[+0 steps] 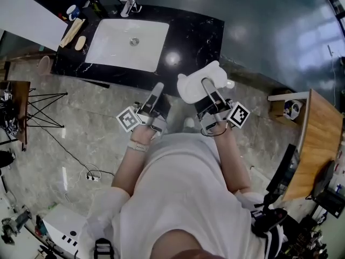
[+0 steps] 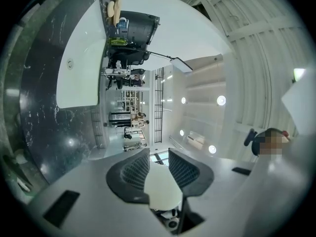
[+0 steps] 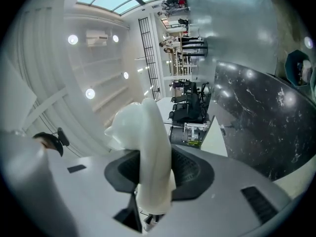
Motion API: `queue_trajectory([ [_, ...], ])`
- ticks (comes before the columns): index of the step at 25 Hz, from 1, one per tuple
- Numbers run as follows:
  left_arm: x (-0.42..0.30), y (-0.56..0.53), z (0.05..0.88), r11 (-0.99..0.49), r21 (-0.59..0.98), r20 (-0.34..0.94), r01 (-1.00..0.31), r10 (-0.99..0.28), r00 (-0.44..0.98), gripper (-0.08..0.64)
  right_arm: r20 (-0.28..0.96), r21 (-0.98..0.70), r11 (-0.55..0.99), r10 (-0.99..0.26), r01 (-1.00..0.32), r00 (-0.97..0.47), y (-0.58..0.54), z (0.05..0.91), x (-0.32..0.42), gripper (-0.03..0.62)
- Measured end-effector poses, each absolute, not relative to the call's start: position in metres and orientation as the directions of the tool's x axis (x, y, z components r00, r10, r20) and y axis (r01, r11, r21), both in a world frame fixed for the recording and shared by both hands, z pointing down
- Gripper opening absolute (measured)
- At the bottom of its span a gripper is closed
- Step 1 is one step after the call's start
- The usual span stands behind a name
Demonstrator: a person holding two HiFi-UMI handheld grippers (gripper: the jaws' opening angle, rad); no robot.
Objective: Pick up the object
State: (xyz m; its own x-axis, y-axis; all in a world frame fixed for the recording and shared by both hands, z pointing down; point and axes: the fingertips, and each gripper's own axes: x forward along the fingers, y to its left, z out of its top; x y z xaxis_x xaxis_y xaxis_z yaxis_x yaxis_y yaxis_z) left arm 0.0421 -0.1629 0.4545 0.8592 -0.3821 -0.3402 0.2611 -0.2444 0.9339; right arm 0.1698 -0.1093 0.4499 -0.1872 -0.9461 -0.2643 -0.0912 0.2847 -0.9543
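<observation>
The object is a flat white dish (image 1: 193, 83) with a lobed rim, held in the air in front of the black counter (image 1: 197, 34). My right gripper (image 1: 208, 86) is shut on it, gripping its near edge. In the right gripper view the dish (image 3: 150, 142) stands edge-on between the two dark pads (image 3: 193, 174) and rises above my right gripper (image 3: 157, 174). My left gripper (image 1: 157, 88) hangs just left of the dish and apart from it. In its own view the left gripper (image 2: 158, 163) has its jaws a little apart with nothing between them.
A white sink (image 1: 102, 58) with a faucet (image 1: 129, 1) is set in the counter. A cup (image 1: 73, 11) and a soap tray (image 1: 73, 31) sit at its left end. A wooden table (image 1: 318, 139) stands to the right, a black wire stand (image 1: 46, 109) to the left.
</observation>
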Motion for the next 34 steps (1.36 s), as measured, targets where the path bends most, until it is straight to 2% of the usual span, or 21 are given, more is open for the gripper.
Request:
queue_trajectory([
  [10, 0.049, -0.161, 0.457, -0.232, 0.934, -0.344, 0.273, -0.371, 0.863, 0.109, -0.275, -0.95, 0.293, -0.948, -0.105, -0.16, -0.107, 0.448, 0.172, 0.146],
  [34, 0.039, -0.16, 0.455, -0.239, 0.935, -0.339, 0.26, -0.402, 0.85, 0.104, -0.273, -0.958, 0.284, -0.945, -0.035, -0.18, -0.109, 0.455, 0.166, 0.146],
])
